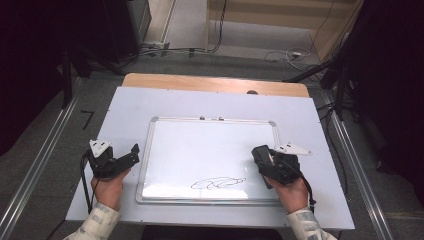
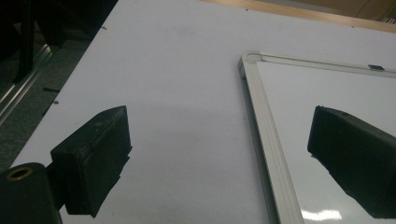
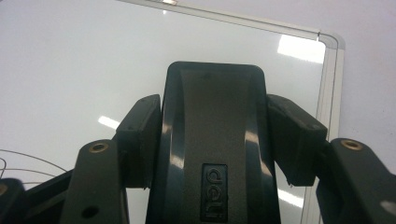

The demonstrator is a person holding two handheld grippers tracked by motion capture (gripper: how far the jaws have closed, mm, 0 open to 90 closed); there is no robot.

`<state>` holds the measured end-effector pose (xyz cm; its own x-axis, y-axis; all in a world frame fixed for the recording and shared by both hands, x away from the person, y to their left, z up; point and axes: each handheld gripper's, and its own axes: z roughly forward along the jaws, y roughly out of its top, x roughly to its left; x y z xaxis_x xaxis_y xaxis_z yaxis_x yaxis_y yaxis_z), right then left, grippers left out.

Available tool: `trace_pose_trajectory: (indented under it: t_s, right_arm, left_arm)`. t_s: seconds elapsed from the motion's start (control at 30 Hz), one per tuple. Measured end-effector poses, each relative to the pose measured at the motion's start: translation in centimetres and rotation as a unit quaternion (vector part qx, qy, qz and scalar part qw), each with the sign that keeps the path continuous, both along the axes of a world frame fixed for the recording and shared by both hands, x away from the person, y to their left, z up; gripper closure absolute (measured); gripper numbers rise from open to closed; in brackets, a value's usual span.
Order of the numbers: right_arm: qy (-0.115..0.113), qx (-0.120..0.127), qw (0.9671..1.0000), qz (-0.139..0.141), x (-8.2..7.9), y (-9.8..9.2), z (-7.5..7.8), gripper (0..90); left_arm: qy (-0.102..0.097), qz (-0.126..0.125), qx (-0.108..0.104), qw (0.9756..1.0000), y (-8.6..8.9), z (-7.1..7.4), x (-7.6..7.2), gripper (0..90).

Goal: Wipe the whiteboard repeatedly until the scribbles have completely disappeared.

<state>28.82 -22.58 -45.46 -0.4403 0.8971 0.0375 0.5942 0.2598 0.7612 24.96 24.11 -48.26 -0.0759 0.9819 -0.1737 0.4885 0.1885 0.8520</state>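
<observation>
Right gripper (image 3: 212,140): jaws clamped on both sides of a dark eraser (image 3: 212,140) held over the whiteboard (image 1: 200,150). Left gripper (image 2: 219,149): jaws spread apart, empty, straddling the whiteboard's left frame above the tabletop (image 2: 177,93). A scribble (image 1: 217,183) lies beside the right jaws.

The one readable mark is sitting on the black eraser (image 3: 212,154) that the right gripper (image 3: 215,140) is clamping between its jaws: a small raised label toward six o'clock on the eraser's top face, reading "deli" with its letters running upward in the right gripper view. On the whiteboard (image 1: 210,145), a black pen scribble (image 1: 217,183) is lying toward six o'clock of the board, but it is forming loops only, and no letters or numbers can be read in it.
</observation>
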Motion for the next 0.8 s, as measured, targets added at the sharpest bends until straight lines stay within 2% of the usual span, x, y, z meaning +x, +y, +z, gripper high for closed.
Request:
trace_pose_trajectory:
  t_s: [0.47, 0.8]
  right_arm:
    - [0.006, -0.018, 0.9997, 0.016, 0.8, 2.0, -0.9, 37.9]
    - [0.005, -0.023, 0.9995, 0.022, 0.5, 2.7, -1.1, 37.8]
  left_arm:
    - [-0.002, -0.001, 0.001, 1.0, 0.0, 0.1, -0.1, 6.4]
    - [-0.002, -0.001, 0.002, 1.0, -0.1, 0.1, -0.1, 6.5]
